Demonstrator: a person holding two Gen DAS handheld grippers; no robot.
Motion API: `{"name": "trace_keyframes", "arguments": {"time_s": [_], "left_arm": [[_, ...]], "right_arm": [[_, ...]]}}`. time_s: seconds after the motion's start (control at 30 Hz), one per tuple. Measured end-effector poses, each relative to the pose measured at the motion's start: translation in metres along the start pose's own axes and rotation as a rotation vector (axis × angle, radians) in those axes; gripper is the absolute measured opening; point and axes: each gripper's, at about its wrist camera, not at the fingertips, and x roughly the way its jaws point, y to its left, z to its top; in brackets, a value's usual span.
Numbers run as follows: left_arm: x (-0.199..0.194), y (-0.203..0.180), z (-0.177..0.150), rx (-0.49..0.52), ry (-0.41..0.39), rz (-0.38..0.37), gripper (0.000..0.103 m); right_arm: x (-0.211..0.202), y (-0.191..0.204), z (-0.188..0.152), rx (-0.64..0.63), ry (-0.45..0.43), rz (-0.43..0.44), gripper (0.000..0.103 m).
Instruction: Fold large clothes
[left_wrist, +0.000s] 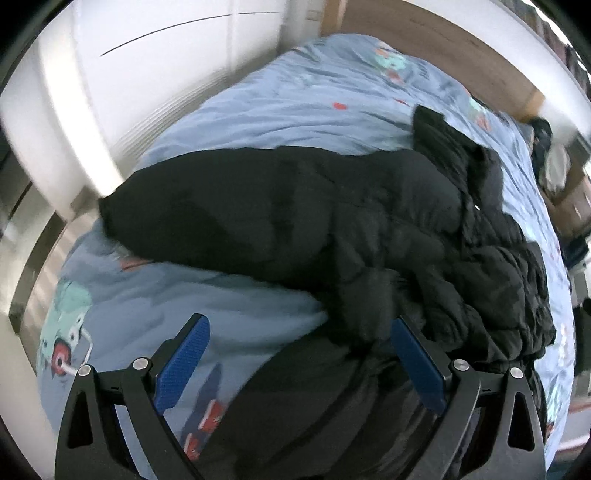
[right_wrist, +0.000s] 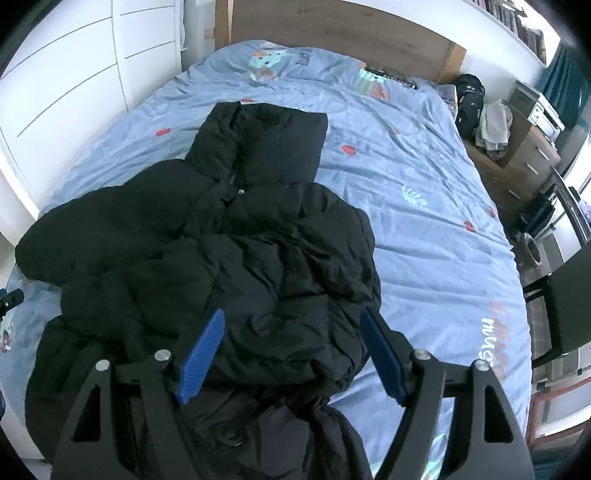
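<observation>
A black puffer jacket (right_wrist: 236, 236) lies crumpled on a bed with a light blue printed sheet (right_wrist: 424, 206). Its hood points toward the headboard and one sleeve stretches left. In the left wrist view the jacket (left_wrist: 332, 229) fills the middle, its sleeve reaching toward the bed's left edge. My left gripper (left_wrist: 299, 328) is open, hovering over the jacket's lower part with nothing between its blue pads. My right gripper (right_wrist: 291, 325) is open above the jacket's bunched right side, holding nothing.
A wooden headboard (right_wrist: 332, 26) stands at the far end. White cabinets (right_wrist: 74, 74) run along the left. A wooden dresser (right_wrist: 517, 162) with a black bag (right_wrist: 469, 99) and clothes stands at the right, and a dark chair (right_wrist: 565, 314) stands by the bed's right edge.
</observation>
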Motion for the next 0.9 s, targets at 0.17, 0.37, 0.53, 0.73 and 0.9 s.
{"name": "trace_keyframes", "arguments": {"time_s": [0.17,0.37,0.53,0.73,0.9], "left_arm": [[-0.002,0.046,-0.005,-0.094,0.012,0.0,0.097],[0.009,0.096,-0.011,-0.198,0.033,-0.002,0.097],[0.02,0.143,-0.007,-0.289,0.04,-0.027,0.097],[0.042,0.185,0.01,-0.4,0.034,-0.075,0.097],[0.065,0.208,0.03,-0.472,0.034,-0.124,0.097]], "right_arm": [[-0.009,0.016,0.0,-0.008,0.009,-0.005,0.075],[-0.009,0.039,0.004,-0.014,0.015,-0.001,0.075],[0.002,0.062,0.008,-0.029,0.021,0.002,0.075],[0.014,0.087,0.014,-0.033,0.028,0.008,0.075],[0.023,0.102,0.021,-0.037,0.038,0.007,0.075]]}}
